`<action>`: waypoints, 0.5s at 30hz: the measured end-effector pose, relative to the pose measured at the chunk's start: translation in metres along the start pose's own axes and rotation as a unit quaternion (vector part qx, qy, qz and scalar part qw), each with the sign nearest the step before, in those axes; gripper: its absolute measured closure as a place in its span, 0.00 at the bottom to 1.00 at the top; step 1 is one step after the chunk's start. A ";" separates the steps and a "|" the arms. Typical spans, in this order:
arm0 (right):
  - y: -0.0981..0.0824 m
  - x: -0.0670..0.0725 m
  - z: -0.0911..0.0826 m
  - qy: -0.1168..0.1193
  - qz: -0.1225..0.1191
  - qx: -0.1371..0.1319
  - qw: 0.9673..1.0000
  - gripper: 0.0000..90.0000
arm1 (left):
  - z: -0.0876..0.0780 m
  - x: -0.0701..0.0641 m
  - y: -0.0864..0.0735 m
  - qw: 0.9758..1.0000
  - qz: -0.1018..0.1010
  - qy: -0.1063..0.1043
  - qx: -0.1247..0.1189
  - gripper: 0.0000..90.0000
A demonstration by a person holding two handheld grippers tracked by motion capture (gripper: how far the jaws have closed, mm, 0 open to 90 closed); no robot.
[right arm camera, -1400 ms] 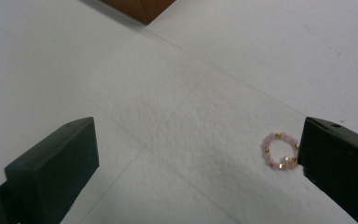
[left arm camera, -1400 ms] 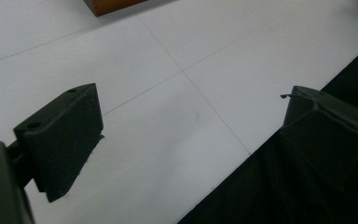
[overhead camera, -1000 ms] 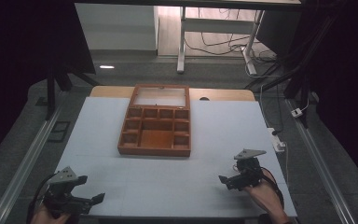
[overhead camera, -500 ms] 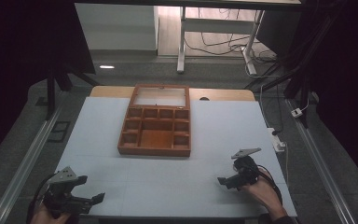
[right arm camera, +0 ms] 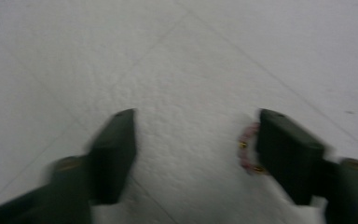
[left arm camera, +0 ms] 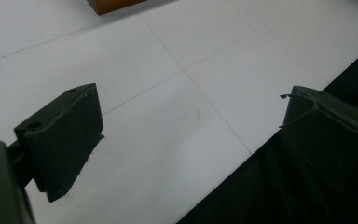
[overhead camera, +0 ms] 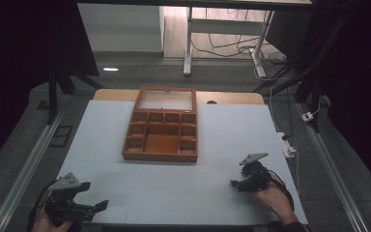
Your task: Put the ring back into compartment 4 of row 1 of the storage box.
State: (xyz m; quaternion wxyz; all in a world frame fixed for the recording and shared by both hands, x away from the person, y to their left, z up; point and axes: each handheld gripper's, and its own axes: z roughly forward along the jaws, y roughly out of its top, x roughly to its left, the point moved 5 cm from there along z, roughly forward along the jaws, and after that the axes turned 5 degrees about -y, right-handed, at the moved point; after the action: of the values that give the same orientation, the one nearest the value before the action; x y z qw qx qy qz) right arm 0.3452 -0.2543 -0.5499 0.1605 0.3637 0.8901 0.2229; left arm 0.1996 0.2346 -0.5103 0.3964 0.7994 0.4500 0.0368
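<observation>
A wooden box (overhead camera: 162, 130) with several compartments and an opened glass lid lies on the white table (overhead camera: 212, 140) at the middle back. My left gripper (overhead camera: 89, 205) is open at the table's front left corner, one jaw over the table edge in the left gripper view (left arm camera: 186, 126). My right gripper (overhead camera: 236, 183) is open near the front right, low over the table. In the right gripper view a small pink beaded ring (right arm camera: 246, 148) lies on the table right beside the inner face of the right-hand jaw; the gripper (right arm camera: 196, 140) holds nothing.
The box's corner (left arm camera: 114, 4) shows at the top of the left gripper view. Cables and a white plug (overhead camera: 290, 145) lie along the table's right edge. Metal rails run down both sides of the table.
My right gripper has moved slightly forward and lower toward the table surface. The left gripper has hardly moved.
</observation>
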 end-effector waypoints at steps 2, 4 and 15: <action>0.001 -0.003 -0.002 -0.006 0.003 0.003 1.000 0.61 | 0.000 0.000 0.000 1.000 0.000 0.001 0.000 0.06; 0.001 -0.005 -0.002 -0.006 0.007 0.004 1.000 0.71 | 0.000 0.000 0.000 1.000 -0.001 0.000 0.000 0.06; 0.002 -0.010 -0.003 -0.004 0.028 0.017 0.999 0.96 | 0.000 0.001 0.000 1.000 -0.005 -0.002 -0.001 0.06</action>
State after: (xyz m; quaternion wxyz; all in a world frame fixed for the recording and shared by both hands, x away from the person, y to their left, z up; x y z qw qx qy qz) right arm 0.3521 -0.2605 -0.5452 0.1516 0.3925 0.8824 0.2104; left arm 0.2000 0.2357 -0.5104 0.3986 0.7968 0.4528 0.0339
